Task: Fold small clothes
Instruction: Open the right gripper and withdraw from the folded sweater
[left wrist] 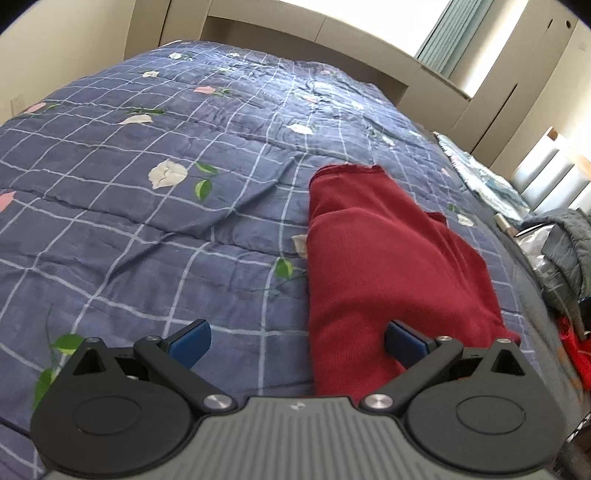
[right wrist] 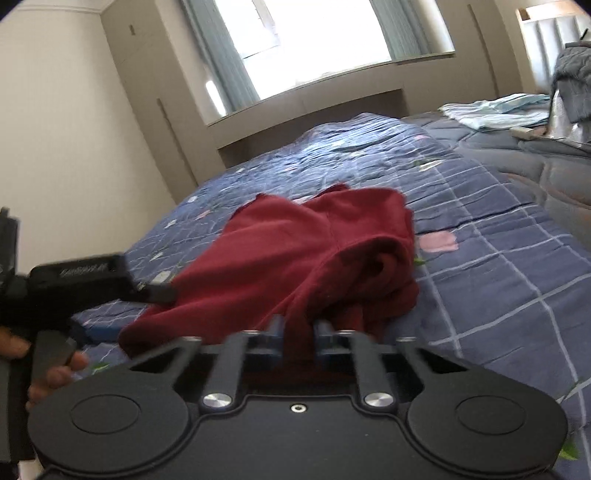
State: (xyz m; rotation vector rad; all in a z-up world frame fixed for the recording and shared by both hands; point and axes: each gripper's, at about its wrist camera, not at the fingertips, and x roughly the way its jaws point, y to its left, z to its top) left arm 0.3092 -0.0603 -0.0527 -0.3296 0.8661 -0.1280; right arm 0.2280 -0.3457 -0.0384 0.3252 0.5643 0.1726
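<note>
1. My dark red knit garment [left wrist: 388,266] lies partly folded on the blue quilted bedspread with a pale grid and printed flowers [left wrist: 155,206], which covers the bed.
2. From my left wrist view, the garment's long left edge runs straight away from me; to the left of it the bedspread stretches wide and flat, with only shallow creases.
3. To the right of the garment the bedspread narrows quickly toward the bed's edge, where a grey quilted fabric heap [left wrist: 569,243] and a folded light blue cloth [left wrist: 491,181] crowd that side.
4. At the far end the bed stops against a beige headboard ledge [left wrist: 332,40], below a bright window [right wrist: 314,33] with teal curtains.
5. My left gripper [left wrist: 297,341] is spread wide, its blue pads [left wrist: 192,343] well apart. One pad rests over the bedspread; the other sits on the garment's near end, with the left edge of the cloth lying between them. It grips nothing.
6. My right gripper [right wrist: 298,332] is pinched nearly together on a gathered bit of the garment's near hem, and the cloth rises into a bunched ridge [right wrist: 369,258] just beyond it.
7. From the right wrist view, my left gripper's black body [right wrist: 85,280] reaches in at the garment's left corner, low against the bedspread.
</note>
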